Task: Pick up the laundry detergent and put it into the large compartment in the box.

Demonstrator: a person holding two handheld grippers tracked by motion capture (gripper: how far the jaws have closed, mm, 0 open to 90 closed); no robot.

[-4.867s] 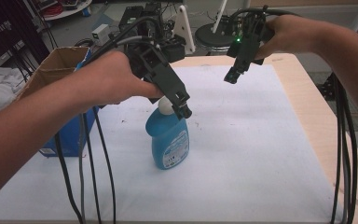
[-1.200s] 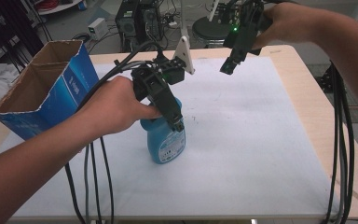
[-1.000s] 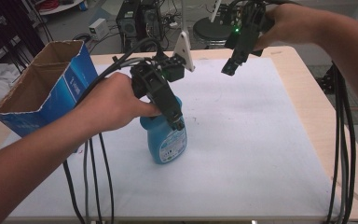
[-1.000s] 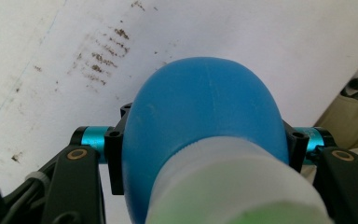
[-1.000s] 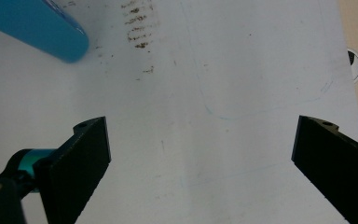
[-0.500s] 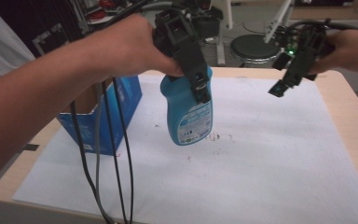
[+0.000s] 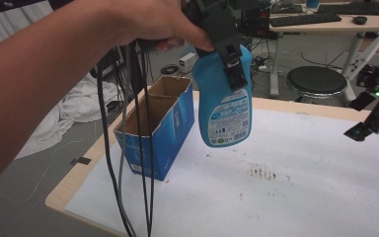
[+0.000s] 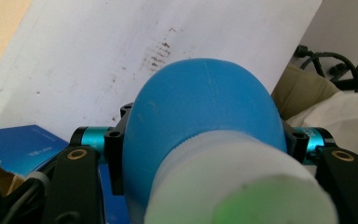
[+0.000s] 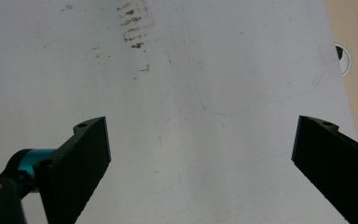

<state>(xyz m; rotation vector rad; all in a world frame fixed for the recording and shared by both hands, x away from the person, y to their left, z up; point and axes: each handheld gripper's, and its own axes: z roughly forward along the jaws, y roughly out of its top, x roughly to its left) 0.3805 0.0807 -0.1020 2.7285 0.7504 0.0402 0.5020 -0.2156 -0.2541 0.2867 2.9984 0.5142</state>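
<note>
A blue spray bottle (image 7: 223, 106) with a printed label hangs in the air above the table, just right of the blue cardboard box (image 7: 159, 129). My left gripper (image 7: 229, 57) is shut on the blue spray bottle near its neck, a hand holding it from above. In the left gripper view the bottle's rounded blue body (image 8: 205, 112) and white cap sit between my black jaws. My right gripper (image 7: 370, 123) hovers at the right edge over the white sheet. Its jaws stand wide apart in the right gripper view, with my right gripper (image 9: 200, 158) holding nothing.
The open-topped box stands at the table's left side. A white paper sheet (image 7: 286, 197) with a brown smudge (image 7: 261, 173) covers the wooden table (image 7: 74, 182). Cables (image 7: 138, 148) hang from the left gripper. A black stool (image 7: 316, 81) and a desk stand behind.
The left gripper has lifted the bottle off the sheet and carried it up and toward the box. The right gripper has moved toward the right edge. The camera's framing has shifted.
</note>
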